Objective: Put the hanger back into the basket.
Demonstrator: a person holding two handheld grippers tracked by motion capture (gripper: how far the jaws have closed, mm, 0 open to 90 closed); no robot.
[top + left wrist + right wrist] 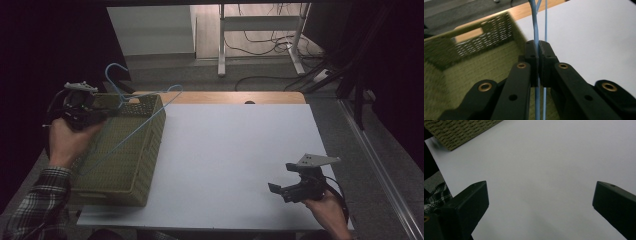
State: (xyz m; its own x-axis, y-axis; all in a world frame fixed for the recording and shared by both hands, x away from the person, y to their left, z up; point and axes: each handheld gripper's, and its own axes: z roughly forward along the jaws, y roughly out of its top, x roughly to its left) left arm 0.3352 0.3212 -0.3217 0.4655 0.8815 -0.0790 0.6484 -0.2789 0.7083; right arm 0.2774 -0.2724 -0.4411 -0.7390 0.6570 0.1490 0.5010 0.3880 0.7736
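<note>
High view: the left gripper (107,111), over the far-left corner of the green basket (145,165), is clamped on the blue wire hanger (142,117). The hanger's long axis slants across the basket, hook rising beyond the jaws. The right gripper (276,190) rests well apart, low over the white table (235,160).

Left gripper view: the pads (532,56) pinch the hanger wire (536,30); the basket (461,67) lies below.

Right gripper view: the jaws stand wide and empty over the table (544,170); the basket corner (456,132) lies far ahead to their left.
</note>
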